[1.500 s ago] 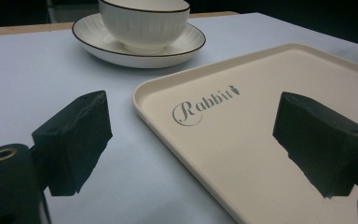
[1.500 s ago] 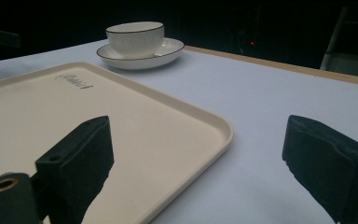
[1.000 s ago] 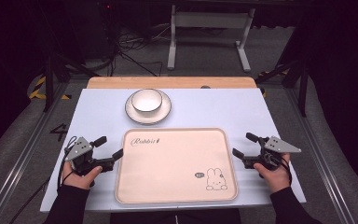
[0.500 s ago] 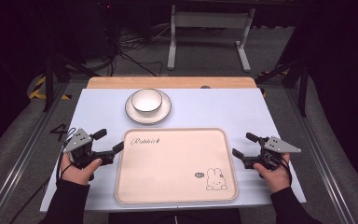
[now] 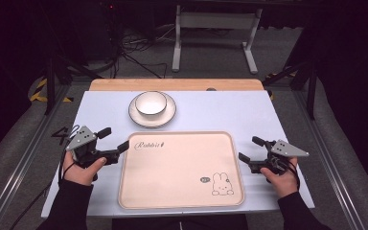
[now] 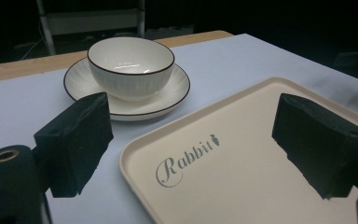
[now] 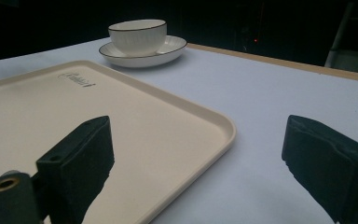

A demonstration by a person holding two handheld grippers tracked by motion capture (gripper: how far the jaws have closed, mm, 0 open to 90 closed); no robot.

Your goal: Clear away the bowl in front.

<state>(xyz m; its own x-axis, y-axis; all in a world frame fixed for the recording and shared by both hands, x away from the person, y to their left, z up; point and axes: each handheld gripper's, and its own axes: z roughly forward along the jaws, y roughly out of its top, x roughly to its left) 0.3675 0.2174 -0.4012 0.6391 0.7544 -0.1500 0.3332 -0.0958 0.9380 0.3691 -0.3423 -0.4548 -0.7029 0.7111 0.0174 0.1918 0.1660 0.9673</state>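
Both jaws spread wide, nothing held: the left gripper is poised at the tray corner, the right gripper beside its edge.

Glossy ceramic bowl and saucer; smooth matt plastic tray; wooden table edge.

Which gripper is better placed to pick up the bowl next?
Probably left. The left gripper, open, is beside the tray's near-left corner, already pointed toward the bowl; the right gripper sits farther away.
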